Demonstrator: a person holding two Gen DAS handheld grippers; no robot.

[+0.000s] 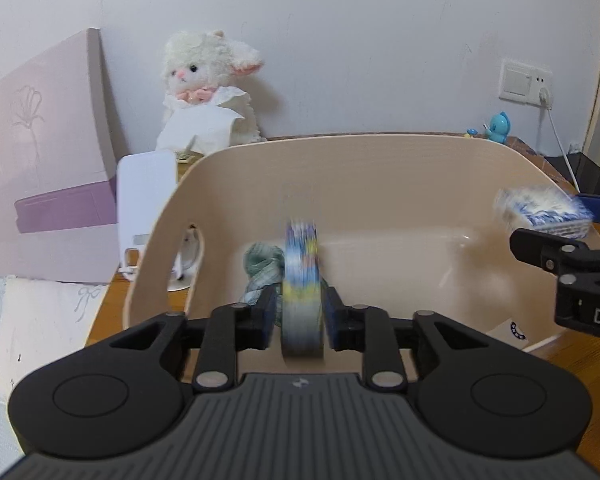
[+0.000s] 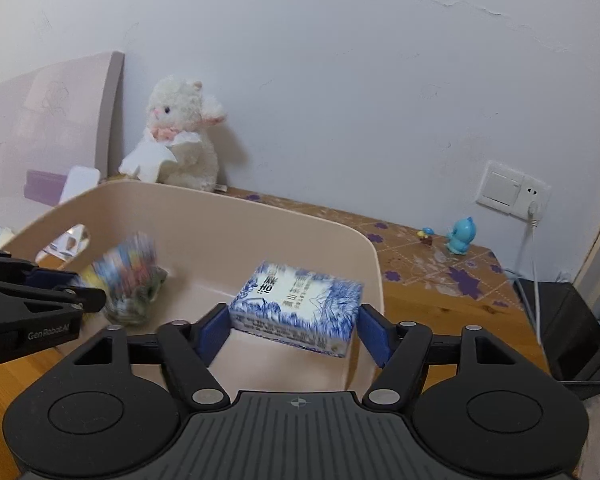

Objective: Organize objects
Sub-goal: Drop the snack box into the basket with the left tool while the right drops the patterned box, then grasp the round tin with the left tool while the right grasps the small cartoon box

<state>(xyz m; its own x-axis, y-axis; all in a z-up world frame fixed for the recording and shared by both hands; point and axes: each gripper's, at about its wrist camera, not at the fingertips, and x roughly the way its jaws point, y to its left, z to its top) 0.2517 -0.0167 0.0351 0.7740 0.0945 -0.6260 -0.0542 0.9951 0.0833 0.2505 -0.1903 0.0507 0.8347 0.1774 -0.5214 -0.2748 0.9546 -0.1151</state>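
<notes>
1. basically two drops into the beige bin (image 1: 380,184), both loads above its floor.
2. left gripper (image 1: 302,312): fingers spread a little, tape roll (image 1: 302,280) standing on edge between the pads. roll blurred; gaps visible on both sides, so likely loose or just let go, can't tell for sure. sits just in front of a greenish cloth bundle (image 1: 262,268) at the bin's left end.
3. right gripper (image 2: 294,320): fingers wide, set against both ends of the blue-and-white tissue pack (image 2: 298,304); looks gripped, tilted, over the bin's right end near the corner.
4. doing it well: lower before releasing, keep the pack flat, set it on bare floor right of the roll. a roll on edge probably rolls, so lay it flat or lean it on the cloth.
5. edges: right finger close to the bin's right wall (image 2: 374,276); shift left before opening wider.
6. left finger near the handle cut-out (image 1: 188,256); little spare on that side.
7. room: middle of the bin floor bare, grippers well apart, no clash expected. straight up is the clean exit for both.
8. plush lamb (image 1: 208,80) and blue figurine (image 2: 460,236) sit behind the bin, out of the path.
</notes>
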